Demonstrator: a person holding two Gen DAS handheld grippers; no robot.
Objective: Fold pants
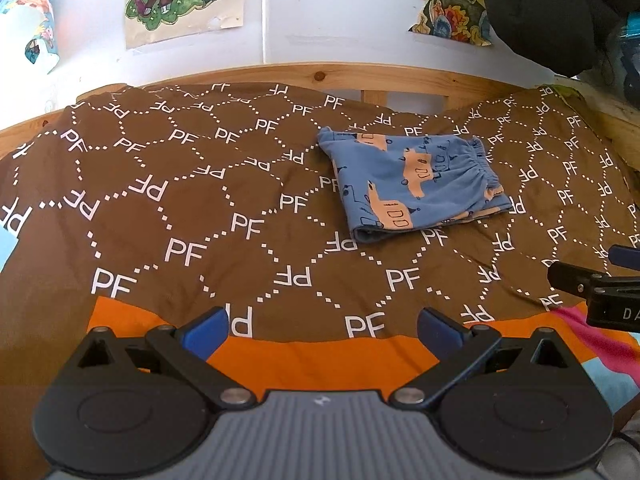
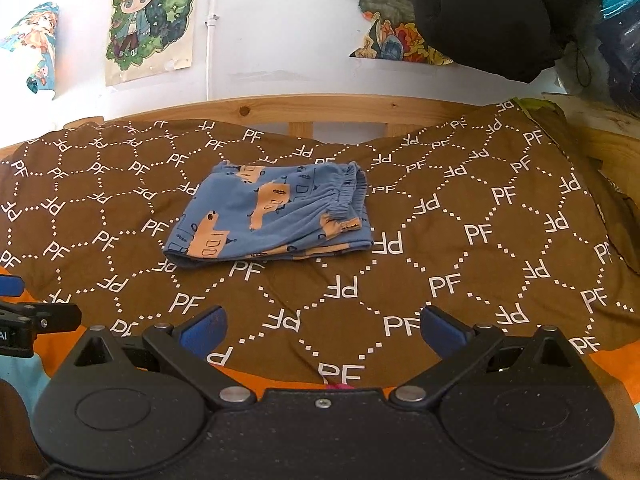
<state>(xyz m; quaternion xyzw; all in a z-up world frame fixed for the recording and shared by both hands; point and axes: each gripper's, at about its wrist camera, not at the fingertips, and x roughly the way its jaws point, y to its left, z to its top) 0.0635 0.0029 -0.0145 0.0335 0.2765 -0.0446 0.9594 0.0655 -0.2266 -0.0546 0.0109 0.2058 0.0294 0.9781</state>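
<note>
Risk of undoing a finished fold

Both tools are hovering released and gripping nothing, the left tool [image 1: 322, 330] and right tool [image 2: 324, 330] with blue pads spread wide. Ahead of both, well apart from them, the pants [image 1: 412, 184] are lying folded on the brown bedspread [image 1: 180, 200]. Reaching forward again is likely risking snagging the loose top layer or the gathered waistband, dragging the stack open.

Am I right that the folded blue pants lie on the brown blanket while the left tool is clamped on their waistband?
Not quite: the left tool is open and empty, held back from the blue pants, as the left wrist view shows. The pants do lie folded on the brown blanket.
</note>
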